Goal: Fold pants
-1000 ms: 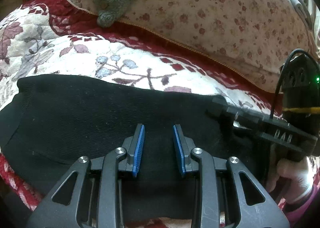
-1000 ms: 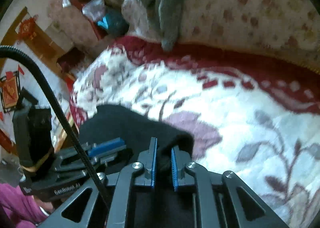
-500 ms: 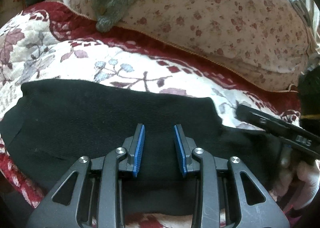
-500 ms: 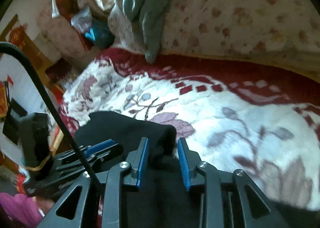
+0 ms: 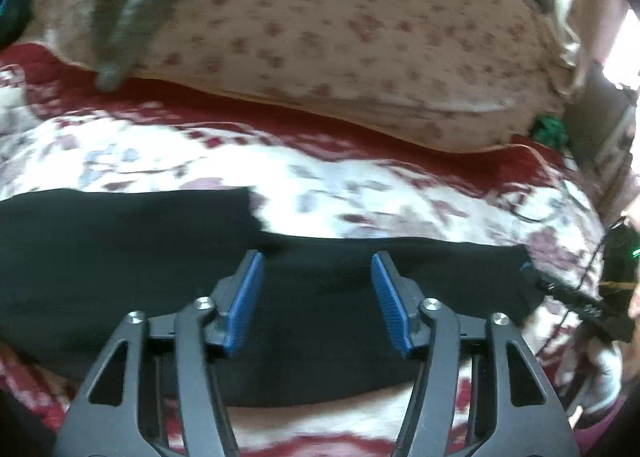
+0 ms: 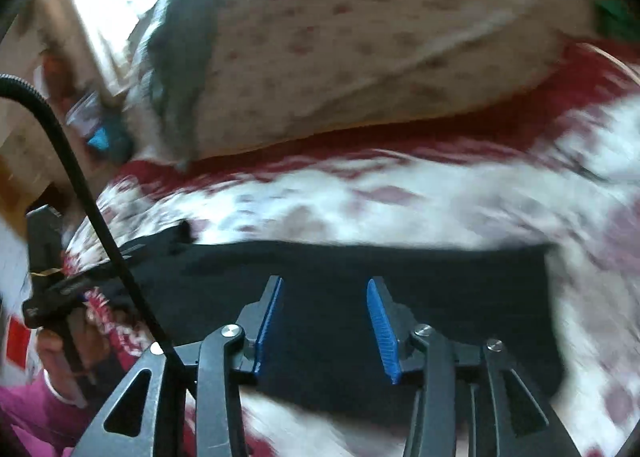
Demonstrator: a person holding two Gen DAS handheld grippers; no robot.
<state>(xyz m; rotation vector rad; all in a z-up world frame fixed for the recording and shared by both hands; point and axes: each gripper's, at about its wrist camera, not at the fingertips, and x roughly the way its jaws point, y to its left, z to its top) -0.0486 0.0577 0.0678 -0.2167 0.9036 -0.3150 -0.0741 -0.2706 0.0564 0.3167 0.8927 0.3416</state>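
Fingers spread wide on both: left gripper (image 5: pixel 318 299) and right gripper (image 6: pixel 326 323) hover over the black pants (image 5: pixel 120 257), holding nothing; blur smears the bedspread (image 5: pixel 360 185) beyond the pants.

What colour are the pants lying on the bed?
Plain black pants, lying on the red-and-white floral bedspread; clearest in the left wrist view.

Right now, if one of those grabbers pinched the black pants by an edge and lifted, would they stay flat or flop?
Probably flop: the black pants lie limp and follow the soft quilt beneath. They look like thin knit, so likely light. A stepped edge suggests loose layers, which may slide apart unless the fingers pinch all of them.
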